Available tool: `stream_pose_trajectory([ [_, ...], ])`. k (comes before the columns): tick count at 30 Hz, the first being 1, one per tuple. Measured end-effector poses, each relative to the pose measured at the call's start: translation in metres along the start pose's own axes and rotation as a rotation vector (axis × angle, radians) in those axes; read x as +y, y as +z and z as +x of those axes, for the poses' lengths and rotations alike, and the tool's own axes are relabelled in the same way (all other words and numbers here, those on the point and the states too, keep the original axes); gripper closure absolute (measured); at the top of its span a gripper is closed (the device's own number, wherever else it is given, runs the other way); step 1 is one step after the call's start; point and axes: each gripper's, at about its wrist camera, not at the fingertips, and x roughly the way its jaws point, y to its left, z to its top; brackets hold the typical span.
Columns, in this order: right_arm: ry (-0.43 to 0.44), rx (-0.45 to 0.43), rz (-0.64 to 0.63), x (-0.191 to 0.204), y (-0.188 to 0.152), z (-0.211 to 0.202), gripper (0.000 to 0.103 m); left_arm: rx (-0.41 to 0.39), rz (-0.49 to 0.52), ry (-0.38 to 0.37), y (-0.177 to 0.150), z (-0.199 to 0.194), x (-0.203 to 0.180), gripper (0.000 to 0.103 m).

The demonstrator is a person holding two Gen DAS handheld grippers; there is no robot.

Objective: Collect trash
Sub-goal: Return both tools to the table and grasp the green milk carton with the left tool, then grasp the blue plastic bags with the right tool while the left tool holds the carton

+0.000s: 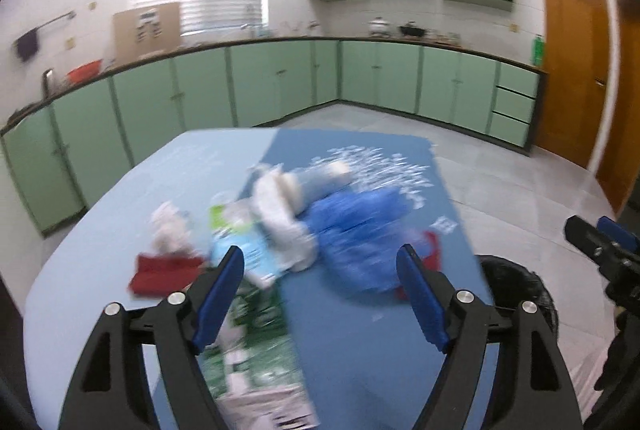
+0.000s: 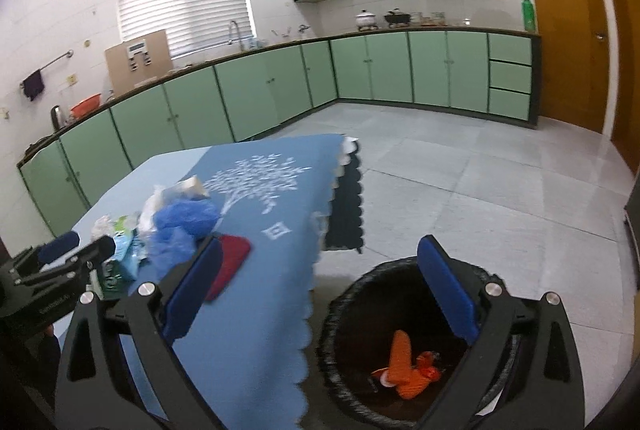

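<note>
A pile of trash lies on the blue tablecloth [image 1: 360, 342]: a crumpled blue bag [image 1: 360, 230], white plastic [image 1: 280, 218], a light blue packet [image 1: 248, 254], a green and white wrapper [image 1: 248, 326] and a red piece [image 1: 160, 272]. My left gripper [image 1: 320, 270] is open and empty just above the pile. My right gripper [image 2: 320, 266] is open and empty over the black trash bin [image 2: 340, 350], which holds orange trash [image 2: 406, 362]. The pile also shows in the right wrist view, with the blue bag [image 2: 180, 226] and a red piece [image 2: 230, 262].
The bin [image 1: 516, 282] stands on the floor at the table's right edge. Green kitchen cabinets [image 2: 240, 93] line the far walls, and a wooden door [image 2: 560, 29] is at the right. The tablecloth's scalloped edge [image 2: 308, 310] hangs beside the bin.
</note>
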Motion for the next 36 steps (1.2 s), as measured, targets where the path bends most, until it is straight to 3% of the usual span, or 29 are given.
stream_pose_trajectory([
  [8,0.056,0.032,-0.029,0.032,-0.011,0.014,0.008,0.032,-0.052,0.069,-0.024,0.005,0.029,0.022],
  [27,0.104,0.124,-0.06,0.05,-0.025,0.05,0.008,0.206,-0.116,0.076,-0.037,0.052,0.043,0.021],
  [30,0.107,0.137,-0.058,0.05,-0.027,0.054,0.008,0.231,-0.117,0.07,-0.039,0.058,0.043,0.022],
  [33,0.11,0.143,-0.061,0.051,-0.027,0.056,0.008,0.246,-0.119,0.072,-0.041,0.061,0.043,0.033],
  [36,0.115,0.145,-0.068,0.054,-0.027,0.058,0.008,0.24,-0.122,0.067,-0.041,0.059,0.044,0.033],
])
